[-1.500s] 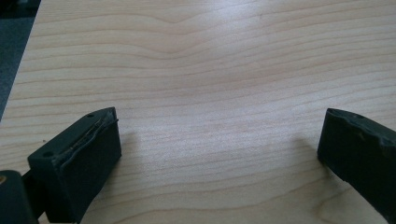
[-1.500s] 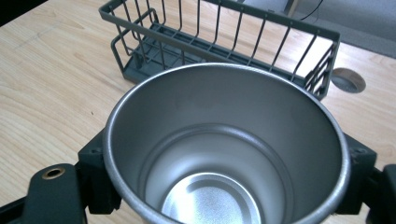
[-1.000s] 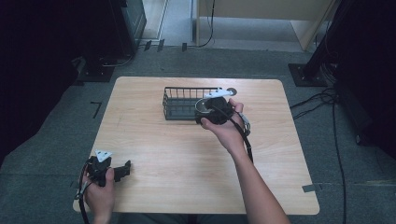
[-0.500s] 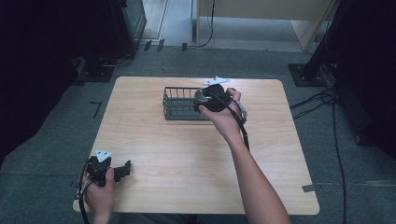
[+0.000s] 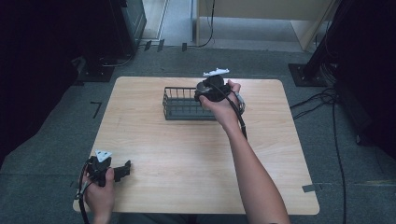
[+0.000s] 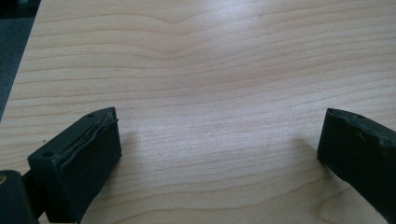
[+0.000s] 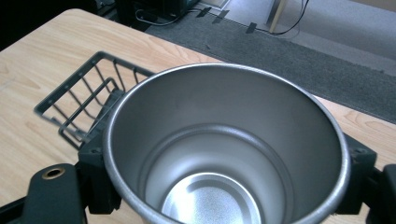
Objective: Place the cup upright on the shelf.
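Overhead, the right tongs [image 5: 208,92] hang above the right end of the wire basket [image 5: 180,105], while the left tongs [image 5: 122,169] rest near the bench [image 5: 187,154] corner, well away from the basket. Closer, the left tongs [image 6: 219,154] gape wide, holding nothing. Closer again, the right tongs [image 7: 224,182] clamp 1 steel cup [image 7: 224,154] upright beside the basket [image 7: 84,102].

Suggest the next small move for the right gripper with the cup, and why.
Probably lower the steel cup into the wire basket. The right gripper is shut on the cup, empty and upright, at the basket's right end, so a short descent should seat it inside.
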Tool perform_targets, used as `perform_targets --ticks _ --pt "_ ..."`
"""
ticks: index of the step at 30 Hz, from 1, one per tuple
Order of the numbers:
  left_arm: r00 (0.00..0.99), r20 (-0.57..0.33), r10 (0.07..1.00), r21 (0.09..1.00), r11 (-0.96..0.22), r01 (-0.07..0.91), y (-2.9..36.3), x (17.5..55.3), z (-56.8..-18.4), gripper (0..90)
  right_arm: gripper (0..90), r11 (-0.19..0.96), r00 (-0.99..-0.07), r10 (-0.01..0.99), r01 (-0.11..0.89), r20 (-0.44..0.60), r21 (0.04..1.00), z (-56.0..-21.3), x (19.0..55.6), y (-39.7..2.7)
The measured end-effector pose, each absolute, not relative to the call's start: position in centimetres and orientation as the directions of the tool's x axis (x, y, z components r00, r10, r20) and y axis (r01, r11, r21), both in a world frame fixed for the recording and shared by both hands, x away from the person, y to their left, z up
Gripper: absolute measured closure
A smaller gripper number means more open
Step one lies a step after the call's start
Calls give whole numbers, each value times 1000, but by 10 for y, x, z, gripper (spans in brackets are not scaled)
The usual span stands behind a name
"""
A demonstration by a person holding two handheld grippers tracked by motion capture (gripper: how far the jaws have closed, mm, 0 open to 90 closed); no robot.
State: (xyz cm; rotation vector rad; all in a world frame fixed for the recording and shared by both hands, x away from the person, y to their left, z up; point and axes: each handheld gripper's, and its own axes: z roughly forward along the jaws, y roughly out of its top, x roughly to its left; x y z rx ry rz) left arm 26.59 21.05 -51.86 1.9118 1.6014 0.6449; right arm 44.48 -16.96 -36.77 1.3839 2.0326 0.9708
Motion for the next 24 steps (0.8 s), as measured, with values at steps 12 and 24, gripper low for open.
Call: perform_targets --ticks 12,24 --pt "171 9 985 685 -130 717 210 266 -519 0 182 214 -331 944 590 -8 779 -367 472 -168" --pt "172 9 985 685 -131 716 210 266 -519 0 182 209 -310 950 594 -18 777 -384 487 -168"
